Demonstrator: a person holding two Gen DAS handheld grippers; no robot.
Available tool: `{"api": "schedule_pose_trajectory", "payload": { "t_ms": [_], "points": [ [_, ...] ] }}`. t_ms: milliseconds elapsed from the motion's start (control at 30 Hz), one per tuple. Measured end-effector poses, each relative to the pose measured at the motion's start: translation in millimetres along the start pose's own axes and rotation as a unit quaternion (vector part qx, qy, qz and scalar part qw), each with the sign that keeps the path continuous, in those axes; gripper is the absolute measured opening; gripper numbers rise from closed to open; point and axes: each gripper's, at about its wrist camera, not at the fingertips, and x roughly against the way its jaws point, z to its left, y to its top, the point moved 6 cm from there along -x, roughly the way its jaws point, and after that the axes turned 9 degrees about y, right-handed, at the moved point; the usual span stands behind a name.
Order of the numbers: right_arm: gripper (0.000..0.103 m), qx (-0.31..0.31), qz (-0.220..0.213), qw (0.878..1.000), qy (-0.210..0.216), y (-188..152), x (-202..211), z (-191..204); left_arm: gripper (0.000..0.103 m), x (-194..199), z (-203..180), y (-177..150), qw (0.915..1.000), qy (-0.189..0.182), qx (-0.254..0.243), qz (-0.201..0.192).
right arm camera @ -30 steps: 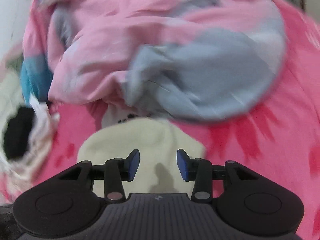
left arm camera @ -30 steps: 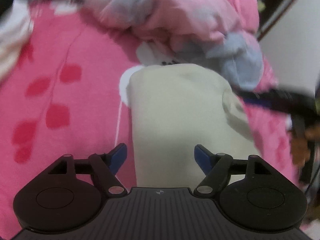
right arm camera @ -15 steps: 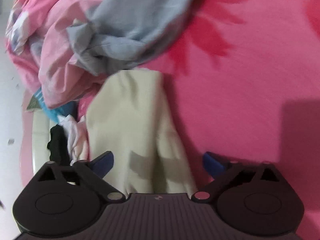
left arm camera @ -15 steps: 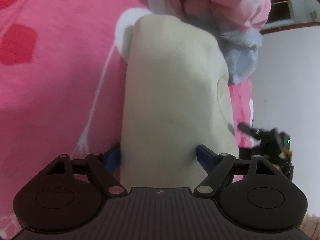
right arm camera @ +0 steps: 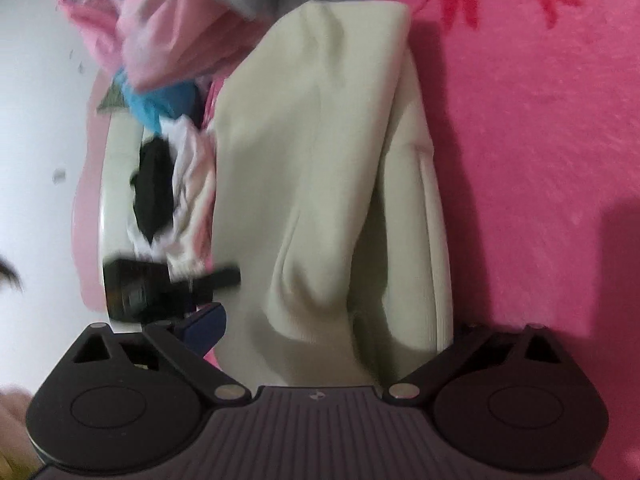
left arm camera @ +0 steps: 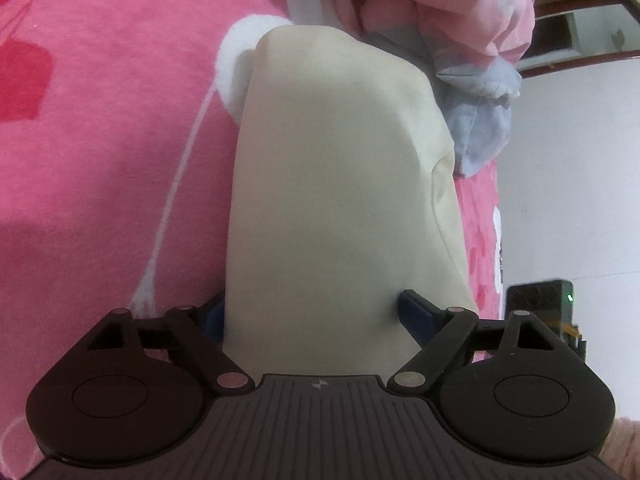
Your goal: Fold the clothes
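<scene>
I see the folded garment (left arm camera: 340,200) lying on the bedspread (left arm camera: 100,160), and I place all else from it. At its far end sits the heap of clothes (left arm camera: 440,20). In my right wrist view, a second clothes pile (right arm camera: 168,184) lies to its left, bare bedspread to its right.

The near end of the cream garment (left arm camera: 340,208) passes under the body of the left hand-held gripper (left arm camera: 310,314) and is hidden there; its fold hides most of the blue pad on the left side. In the right wrist view the garment covers the right-side pad of the right hand-held gripper (right arm camera: 332,332) entirely. Ahead and left of it, a black device (right arm camera: 140,284) is motion-blurred and unidentifiable. The pile of clothes (right arm camera: 168,40) beyond is smeared and cut off by the top edge.
</scene>
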Motion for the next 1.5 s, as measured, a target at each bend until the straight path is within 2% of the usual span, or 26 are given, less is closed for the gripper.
{"api": "schedule_pose_trajectory", "payload": {
  "t_ms": [100,167,233,267,333,433,500,700,900,1033,1200,1300,1400,1500],
  "points": [
    [0.100,-0.008,-0.001,1.000,0.010,11,-9,5,0.085,4,0,-3,0.9999,-0.001,-0.008,-0.012],
    [0.093,-0.013,-0.002,1.000,0.015,19,-14,9,0.082,8,-2,-5,0.9997,-0.002,-0.011,-0.020],
    [0.079,0.003,-0.001,1.000,-0.005,15,-16,17,0.080,12,-7,-5,0.9996,-0.002,-0.018,-0.024],
    [0.076,0.010,-0.001,1.000,-0.015,13,-17,20,0.079,14,-10,-6,0.9994,0.000,-0.023,-0.026],
    [0.065,0.012,-0.017,0.999,-0.025,9,-14,25,0.078,18,-17,-8,0.9989,-0.003,-0.036,-0.030],
    [0.059,0.015,-0.044,0.998,-0.033,-1,-8,34,0.077,24,-25,-14,0.9980,-0.012,-0.056,-0.027],
    [0.059,0.019,-0.060,0.997,-0.037,-11,-5,40,0.076,26,-28,-20,0.9976,-0.016,-0.064,-0.021],
    [0.059,0.004,-0.077,0.995,-0.059,-66,-3,49,0.076,40,-23,-52,0.9966,-0.016,-0.081,0.010],
    [0.059,-0.047,-0.083,0.994,-0.059,-153,3,47,0.076,66,-2,-111,0.9940,-0.014,-0.089,0.062],
    [0.059,-0.085,-0.094,0.990,-0.068,-202,-8,33,0.077,70,15,-147,0.9900,0.009,-0.109,0.090],
    [0.066,-0.128,-0.149,0.977,-0.085,-222,7,26,0.077,75,12,-140,0.9889,0.038,-0.111,0.091],
    [0.068,-0.127,-0.181,0.968,-0.117,-234,31,37,0.076,97,7,-125,0.9893,0.062,-0.115,0.065],
    [0.067,-0.059,-0.220,0.953,-0.202,-246,55,68,0.076,126,-4,-107,0.9873,0.077,-0.139,0.005],
    [0.066,0.056,-0.272,0.918,-0.283,-240,64,111,0.075,130,-26,-95,0.9782,0.094,-0.178,-0.052]
  ]
}}
